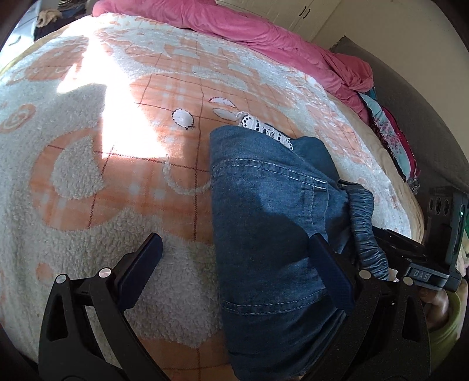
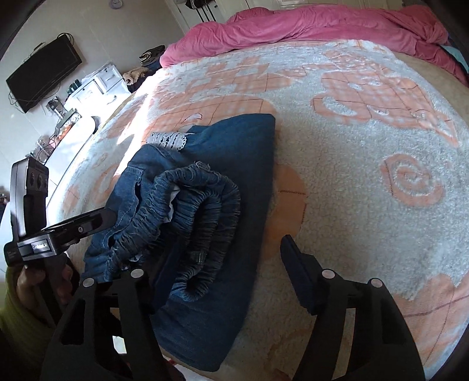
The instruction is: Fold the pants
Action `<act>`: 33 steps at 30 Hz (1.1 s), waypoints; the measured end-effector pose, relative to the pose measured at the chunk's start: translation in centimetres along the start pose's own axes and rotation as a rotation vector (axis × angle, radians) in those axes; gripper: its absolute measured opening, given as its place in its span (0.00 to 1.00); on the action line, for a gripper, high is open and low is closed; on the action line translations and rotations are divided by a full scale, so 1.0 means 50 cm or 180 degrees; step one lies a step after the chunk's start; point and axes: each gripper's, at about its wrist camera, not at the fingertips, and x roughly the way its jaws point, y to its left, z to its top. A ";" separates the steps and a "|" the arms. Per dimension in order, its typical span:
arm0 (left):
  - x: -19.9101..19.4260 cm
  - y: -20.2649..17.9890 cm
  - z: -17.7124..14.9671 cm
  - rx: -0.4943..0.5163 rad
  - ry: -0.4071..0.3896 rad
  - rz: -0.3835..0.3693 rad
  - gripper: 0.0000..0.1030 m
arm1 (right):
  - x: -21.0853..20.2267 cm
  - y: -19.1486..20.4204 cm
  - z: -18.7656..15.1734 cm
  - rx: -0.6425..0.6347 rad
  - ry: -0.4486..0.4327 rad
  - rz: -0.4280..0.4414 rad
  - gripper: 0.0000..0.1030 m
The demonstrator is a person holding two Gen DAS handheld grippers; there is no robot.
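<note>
Blue denim pants [image 1: 263, 219] lie folded into a bundle on the fleece blanket [image 1: 117, 146], with a gathered elastic waistband [image 1: 363, 222] and white lace trim [image 1: 263, 129] at the far end. My left gripper [image 1: 234, 249] is open, its right finger resting on the denim and its left finger over the blanket. In the right wrist view the pants [image 2: 234, 164] show the waistband [image 2: 202, 211] on top. My right gripper [image 2: 228, 258] is open, its left finger against the bundle's near side, its right finger over the blanket [image 2: 366, 175]. The left gripper's body [image 2: 58, 231] shows at the left.
A pink duvet [image 1: 234, 26] is bunched along the bed's far edge, also in the right wrist view [image 2: 322, 29]. Patterned clothes [image 1: 390, 134] are stacked at the bed's right side. A black TV [image 2: 44, 79] and white drawers [image 2: 96, 85] stand beyond the bed.
</note>
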 end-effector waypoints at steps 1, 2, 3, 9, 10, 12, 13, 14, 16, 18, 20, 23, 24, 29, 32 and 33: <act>0.001 -0.003 0.000 0.0010 0.0004 -0.0010 0.89 | 0.005 0.000 0.002 0.0019 0.0013 0.0036 0.62; 0.004 -0.008 0.000 0.0033 0.0015 -0.0025 0.87 | 0.011 0.000 0.005 0.0047 0.0026 0.0069 0.62; 0.006 -0.012 -0.001 0.0052 0.0021 -0.0025 0.85 | 0.015 0.001 0.007 0.0052 0.0038 0.0085 0.62; 0.039 -0.020 0.004 0.0053 0.0008 0.0021 0.85 | 0.033 0.005 0.016 -0.0014 0.0077 0.0142 0.62; 0.042 -0.021 0.006 0.0039 -0.0006 0.0040 0.85 | 0.035 0.005 0.017 -0.0017 0.0077 0.0151 0.62; 0.044 -0.028 0.009 0.0062 -0.0005 0.0067 0.85 | 0.036 0.007 0.018 -0.0055 0.0064 0.0153 0.58; 0.044 -0.031 0.011 0.0071 0.0005 0.0061 0.81 | 0.035 0.010 0.018 -0.0086 0.0053 0.0164 0.52; 0.044 -0.032 0.011 0.0069 0.0015 0.0012 0.76 | 0.035 0.013 0.019 -0.0113 0.0044 0.0205 0.42; 0.044 -0.037 0.012 0.0081 0.0030 -0.0066 0.59 | 0.030 0.025 0.016 -0.0211 -0.0007 0.0216 0.36; 0.039 -0.040 0.010 0.0083 0.0016 -0.0088 0.51 | 0.024 0.038 0.015 -0.0297 -0.0078 0.0174 0.32; 0.033 -0.043 0.007 0.0063 -0.0018 -0.0119 0.47 | 0.016 0.049 0.011 -0.0377 -0.0156 0.0116 0.29; 0.019 -0.051 0.007 0.0087 -0.0085 -0.0151 0.41 | 0.002 0.070 0.007 -0.0555 -0.0260 0.0019 0.27; 0.014 -0.052 0.007 0.0097 -0.0106 -0.0163 0.41 | -0.002 0.076 0.007 -0.0580 -0.0287 0.0015 0.26; -0.005 -0.057 0.014 0.0040 -0.0206 -0.0234 0.39 | -0.018 0.098 0.027 -0.0605 -0.0407 0.0118 0.24; -0.012 -0.054 0.035 0.0001 -0.0253 -0.0215 0.39 | -0.023 0.118 0.046 -0.0751 -0.0456 0.0072 0.24; -0.016 -0.055 0.044 0.0008 -0.0289 -0.0197 0.39 | -0.024 0.123 0.055 -0.0790 -0.0475 0.0075 0.24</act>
